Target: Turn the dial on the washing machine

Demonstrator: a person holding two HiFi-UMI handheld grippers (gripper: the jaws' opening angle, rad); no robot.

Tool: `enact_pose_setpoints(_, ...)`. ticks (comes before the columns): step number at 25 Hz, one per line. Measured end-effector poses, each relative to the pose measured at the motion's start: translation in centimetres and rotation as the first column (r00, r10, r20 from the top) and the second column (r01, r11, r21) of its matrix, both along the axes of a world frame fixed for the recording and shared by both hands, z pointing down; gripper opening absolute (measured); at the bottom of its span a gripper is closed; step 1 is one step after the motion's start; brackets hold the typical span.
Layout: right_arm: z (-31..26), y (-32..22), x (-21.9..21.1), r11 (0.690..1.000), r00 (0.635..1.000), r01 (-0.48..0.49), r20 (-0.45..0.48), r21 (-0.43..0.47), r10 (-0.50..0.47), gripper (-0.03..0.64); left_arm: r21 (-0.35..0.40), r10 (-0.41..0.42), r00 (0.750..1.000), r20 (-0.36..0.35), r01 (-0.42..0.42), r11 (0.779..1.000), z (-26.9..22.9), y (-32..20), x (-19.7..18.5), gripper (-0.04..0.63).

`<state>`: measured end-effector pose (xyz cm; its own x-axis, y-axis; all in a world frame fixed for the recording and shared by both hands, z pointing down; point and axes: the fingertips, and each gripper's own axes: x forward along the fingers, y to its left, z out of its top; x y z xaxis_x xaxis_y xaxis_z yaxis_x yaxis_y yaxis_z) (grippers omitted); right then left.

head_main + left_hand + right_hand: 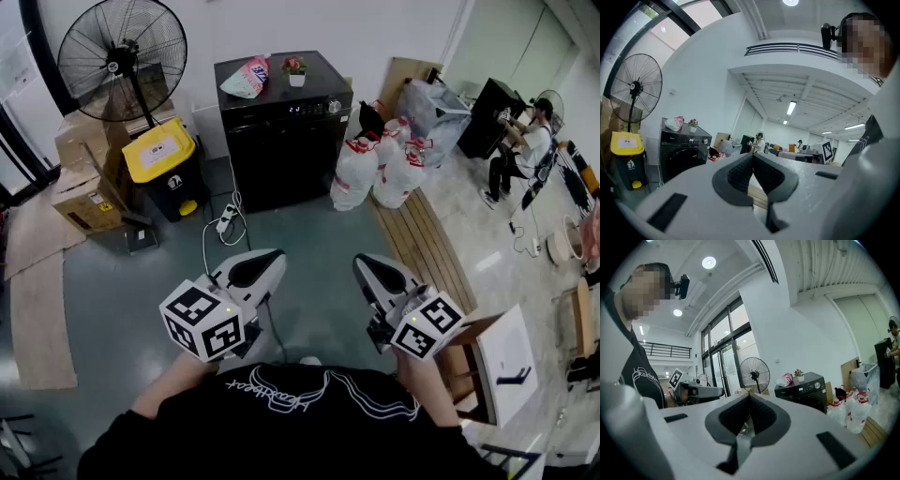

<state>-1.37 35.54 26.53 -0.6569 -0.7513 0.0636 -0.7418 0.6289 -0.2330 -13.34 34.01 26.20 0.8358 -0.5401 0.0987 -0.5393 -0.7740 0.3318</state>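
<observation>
First, close the wide gap to the washing machine [284, 131], set against the far wall and well apart from both tools. Walk straight up the bare floor and square up to the front panel. Carry the left gripper [255, 269] and the right gripper [377, 274] as seen now: each shut, pads together, nothing between. Probably best to part one pair of jaws only when near, then seat them on either side of the dial [335, 106], the round knob at the right end of the control strip. Twist gently about its axis, without pushing the panel.

Around the route: a big fan [122, 61] to the left, a slatted wooden bench [422, 239] to the right, cardboard boxes [84, 183], a yellow-lidded bin [167, 164], and tied white bags [375, 169] crowding the machine's right flank. Mind the power strip [225, 221] and its cable on the floor just in front. On the lid, only a detergent pack [246, 77] and a small flower pot [296, 71], both clear of the knob
</observation>
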Motion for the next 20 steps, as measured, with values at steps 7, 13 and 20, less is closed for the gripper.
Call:
enact_pose_setpoints(7,0.3,0.8,-1.0,0.999,0.999,-0.036,-0.012,0.012,0.036,0.003,0.035,0.019,1.000,0.017,-0.019,0.999,0.2,0.4,-1.3,0.005)
enact_pose_setpoints(13,-0.8,1.9,-2.3,0.996,0.997,-0.068,-0.039,0.049,0.070,0.003,0.057,0.051,0.999,0.010,-0.052,0.997,-0.7,1.0,-2.7,0.005)
enact_pose_setpoints(20,-1.7,3.1,-3.0,0.989,0.991,-0.118,-0.048,0.092,0.123,0.018,0.056,0.083,0.997,-0.009,-0.082,0.995,-0.8,2.0,-3.9,0.005)
